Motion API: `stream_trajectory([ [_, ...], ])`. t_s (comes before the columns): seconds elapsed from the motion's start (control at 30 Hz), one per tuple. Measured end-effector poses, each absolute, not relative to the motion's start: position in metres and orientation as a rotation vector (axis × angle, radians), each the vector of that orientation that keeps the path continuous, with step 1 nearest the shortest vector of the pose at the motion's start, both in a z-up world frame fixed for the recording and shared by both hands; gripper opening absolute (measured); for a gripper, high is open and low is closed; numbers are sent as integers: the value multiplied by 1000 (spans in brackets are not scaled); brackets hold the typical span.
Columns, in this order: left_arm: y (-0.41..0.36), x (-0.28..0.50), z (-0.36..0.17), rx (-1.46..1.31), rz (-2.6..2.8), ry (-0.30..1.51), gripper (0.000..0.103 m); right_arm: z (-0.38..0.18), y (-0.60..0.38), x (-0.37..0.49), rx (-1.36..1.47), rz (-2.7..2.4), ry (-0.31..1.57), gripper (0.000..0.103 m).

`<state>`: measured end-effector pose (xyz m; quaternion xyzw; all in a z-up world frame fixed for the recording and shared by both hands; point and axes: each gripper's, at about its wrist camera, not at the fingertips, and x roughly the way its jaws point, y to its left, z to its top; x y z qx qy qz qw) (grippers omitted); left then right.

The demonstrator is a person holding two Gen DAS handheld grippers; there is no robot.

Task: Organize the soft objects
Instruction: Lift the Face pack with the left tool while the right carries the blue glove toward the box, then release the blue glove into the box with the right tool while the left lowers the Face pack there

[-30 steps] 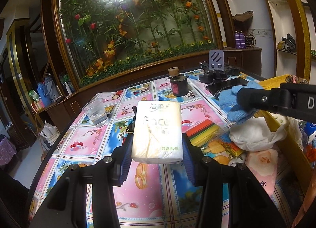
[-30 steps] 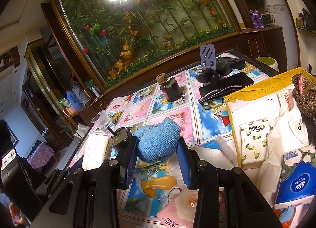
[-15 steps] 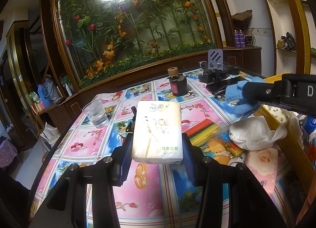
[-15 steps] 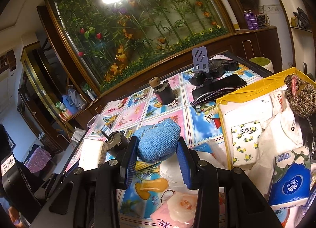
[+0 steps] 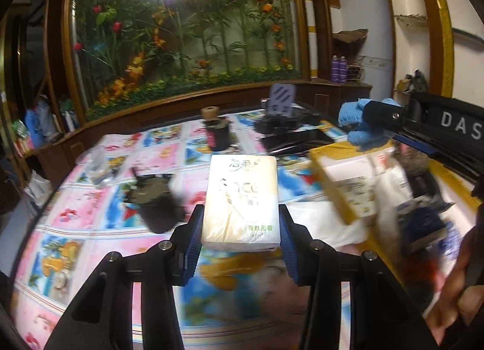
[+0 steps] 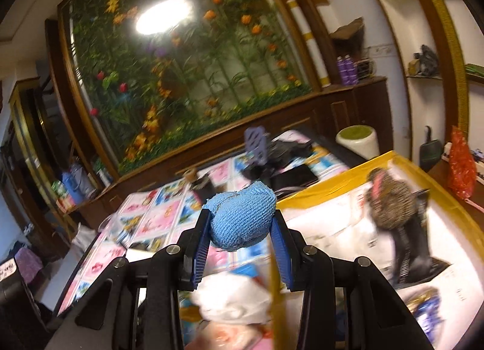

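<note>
A pale tissue pack point(image 5: 240, 201) is sitting clamped between the left gripper point(image 5: 240, 229) pads, above the patterned tablecloth point(image 5: 90, 213). A blue knitted cloth point(image 6: 243, 218) is being squeezed by the right gripper point(image 6: 242, 247), hanging over the yellow box point(image 6: 320, 195) rim.

A tissue pack point(image 5: 240, 201) sat between my left jaws. The box point(image 5: 332, 180) lay right of them, a bottle point(image 5: 217, 133) beyond.
</note>
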<state>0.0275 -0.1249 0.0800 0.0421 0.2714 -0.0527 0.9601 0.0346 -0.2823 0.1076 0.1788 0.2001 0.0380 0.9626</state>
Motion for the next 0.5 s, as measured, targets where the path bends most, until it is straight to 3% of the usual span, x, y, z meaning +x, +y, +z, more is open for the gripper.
stream_trajectory([
  [0.5,-241,31,67,58,-506,719,45,109,-403,27,507,-159,419,41],
])
